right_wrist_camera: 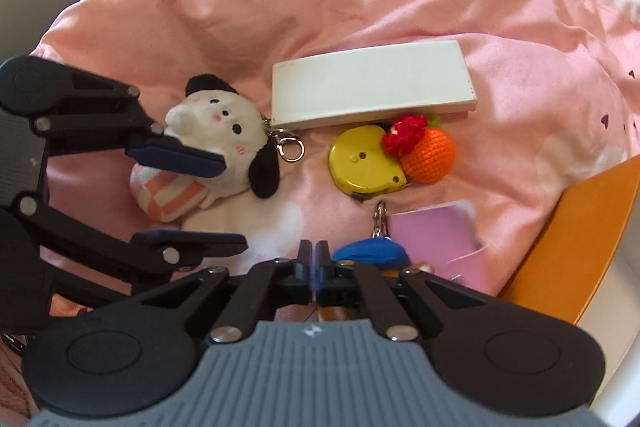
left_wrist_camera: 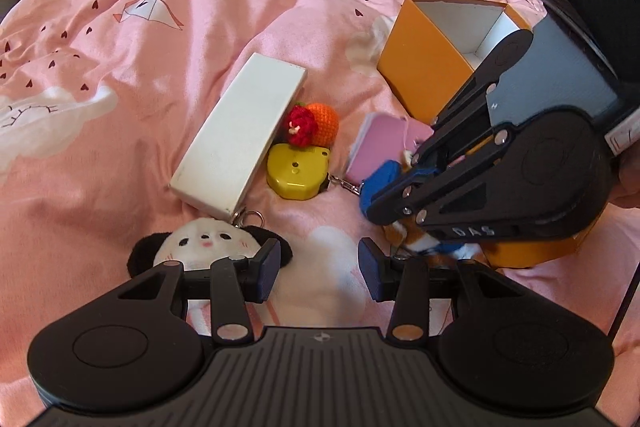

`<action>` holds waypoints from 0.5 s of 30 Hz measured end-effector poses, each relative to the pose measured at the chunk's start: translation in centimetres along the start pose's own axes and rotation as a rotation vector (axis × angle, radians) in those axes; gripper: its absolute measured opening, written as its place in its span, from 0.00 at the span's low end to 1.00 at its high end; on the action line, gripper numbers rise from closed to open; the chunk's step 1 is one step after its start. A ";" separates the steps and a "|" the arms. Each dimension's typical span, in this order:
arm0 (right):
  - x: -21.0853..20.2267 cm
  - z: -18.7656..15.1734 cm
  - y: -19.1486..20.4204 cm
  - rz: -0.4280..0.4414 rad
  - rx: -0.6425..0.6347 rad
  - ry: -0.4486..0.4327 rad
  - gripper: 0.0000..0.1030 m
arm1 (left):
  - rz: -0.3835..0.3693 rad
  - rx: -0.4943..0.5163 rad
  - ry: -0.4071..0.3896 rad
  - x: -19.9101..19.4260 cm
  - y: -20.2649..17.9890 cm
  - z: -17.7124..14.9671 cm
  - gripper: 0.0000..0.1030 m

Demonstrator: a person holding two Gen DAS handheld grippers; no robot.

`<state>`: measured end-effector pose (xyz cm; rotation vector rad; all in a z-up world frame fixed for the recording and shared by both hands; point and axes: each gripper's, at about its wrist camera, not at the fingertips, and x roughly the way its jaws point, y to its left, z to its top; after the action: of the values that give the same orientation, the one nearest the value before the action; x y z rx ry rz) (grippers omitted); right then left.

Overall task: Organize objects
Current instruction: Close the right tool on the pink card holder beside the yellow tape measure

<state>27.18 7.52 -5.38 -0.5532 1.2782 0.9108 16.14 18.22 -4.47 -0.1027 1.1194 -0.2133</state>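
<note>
Here the left gripper (left_wrist_camera: 320, 269) hung with its jaws apart and nothing between them, just above the plush dog (right_wrist_camera: 218, 143), a white keychain toy with black ears lying on the pink bedspread (left_wrist_camera: 120, 67). The right gripper (right_wrist_camera: 316, 269) had its jaws pressed together. No earlier frame being on hand, all that could be told was that the pads met; whether they pinched part of the small toy with the blue cap (right_wrist_camera: 370, 255) right at their tips was hard to tell, since the linkage hid most of it.

The white box (left_wrist_camera: 240, 135) lay flat in the middle of the bedspread, one short end touching the plush dog's key ring (right_wrist_camera: 290, 147). Against its long side sat the yellow tape measure (left_wrist_camera: 298, 171), with the knitted orange (left_wrist_camera: 326, 125) and its red flower (left_wrist_camera: 300, 125) resting beside and partly on it. The pink notebook (right_wrist_camera: 434, 241) lay near the tape measure, just beside the orange box (left_wrist_camera: 420, 67), which stood open with its white inside showing. The blue-capped toy was at the notebook's near corner.
</note>
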 end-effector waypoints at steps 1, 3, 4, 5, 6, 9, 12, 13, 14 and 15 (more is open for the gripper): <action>-0.3 0.0 -0.3 -0.009 -0.002 -0.014 0.07 | 0.000 -0.001 0.000 0.1 -0.1 0.0 0.49; -1.0 0.2 -1.0 -0.068 -0.033 -0.042 0.09 | 0.000 0.004 0.002 0.3 -0.3 0.2 0.49; -1.1 0.3 -1.4 -0.097 -0.044 -0.043 0.11 | 0.002 0.007 0.001 0.4 -0.4 0.3 0.49; -1.2 0.5 -1.9 -0.126 -0.050 -0.038 0.14 | 0.006 0.010 -0.001 0.5 -0.5 0.4 0.49; -1.2 0.7 -2.5 -0.154 -0.053 -0.031 0.17 | 0.010 0.012 -0.005 0.6 -0.6 0.7 0.49; -0.3 1.1 -3.9 -0.214 -0.072 0.006 0.17 | 0.025 0.010 -0.020 1.2 -0.5 1.6 0.49; 1.4 1.6 -4.8 -0.275 -0.145 0.067 0.40 | 0.038 0.003 -0.019 2.0 -0.2 2.6 0.49; 2.0 1.8 -5.1 -0.276 -0.162 0.091 0.44 | 0.041 -0.003 -0.017 2.3 0.0 2.8 0.49; 2.6 1.9 -5.4 -0.267 -0.181 0.122 0.45 | 0.042 -0.009 -0.014 2.6 0.1 3.1 0.49; 3.1 2.0 -5.5 -0.262 -0.207 0.146 0.45 | 0.040 -0.016 -0.011 3.0 0.3 3.4 0.49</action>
<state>32.97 6.85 -8.59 -0.9418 1.2131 0.7979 20.45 17.80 -5.68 -0.0955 1.1116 -0.1679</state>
